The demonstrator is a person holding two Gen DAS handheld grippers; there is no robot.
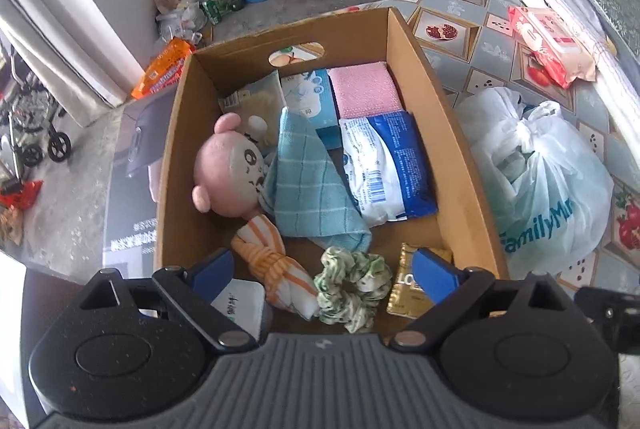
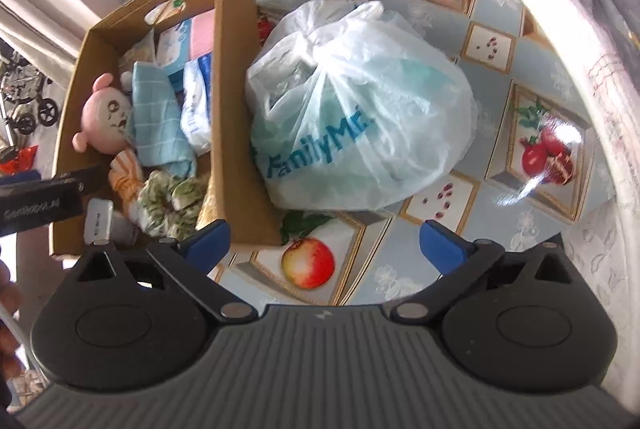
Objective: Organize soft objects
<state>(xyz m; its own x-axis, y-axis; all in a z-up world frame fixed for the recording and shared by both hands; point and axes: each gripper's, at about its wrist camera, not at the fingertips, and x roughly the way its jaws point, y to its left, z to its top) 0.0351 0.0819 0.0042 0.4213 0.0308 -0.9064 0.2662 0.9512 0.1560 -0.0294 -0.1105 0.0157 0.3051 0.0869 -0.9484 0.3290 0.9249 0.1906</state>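
On the table, a box is sitting just left of a tied bag. Doll, blue cloth, striped cloth, scrunchie, pink sponge and blue-white pack are lying inside the box. Left gripper is hovering over the box's near end, jaws released, gripping nothing. Right gripper is hanging over the table near the bag, jaws spread wide, empty.

White plastic bag, frame centre: blue lettering "FamilyM", remainder hidden in folds. Gold packet, lower centre of the left wrist view: "LO" legible. Other print unreadable.
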